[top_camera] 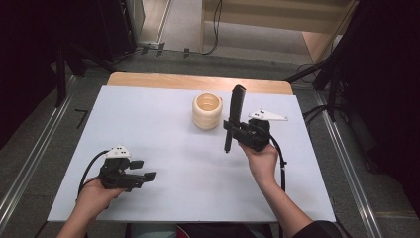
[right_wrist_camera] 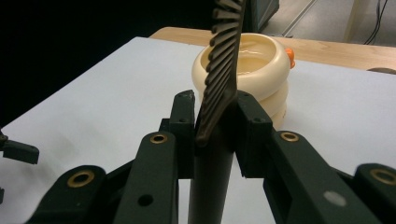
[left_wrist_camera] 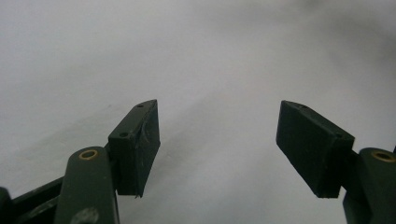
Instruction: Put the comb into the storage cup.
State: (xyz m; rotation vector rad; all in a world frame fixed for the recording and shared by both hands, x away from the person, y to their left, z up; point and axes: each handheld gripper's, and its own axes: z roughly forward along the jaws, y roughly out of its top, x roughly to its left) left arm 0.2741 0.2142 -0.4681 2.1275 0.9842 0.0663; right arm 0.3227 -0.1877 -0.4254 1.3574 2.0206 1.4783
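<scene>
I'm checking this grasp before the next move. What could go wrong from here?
The right gripper clamps the black comb partway along, so it might pivot or slip. The comb stands close beside the cream cup; a swing could knock it. The left gripper, open and far off, can't steady either.

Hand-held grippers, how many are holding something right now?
1. The right hand-held gripper clamps a black comb beside the cream ringed cup; the left hand-held gripper is open, empty.
</scene>
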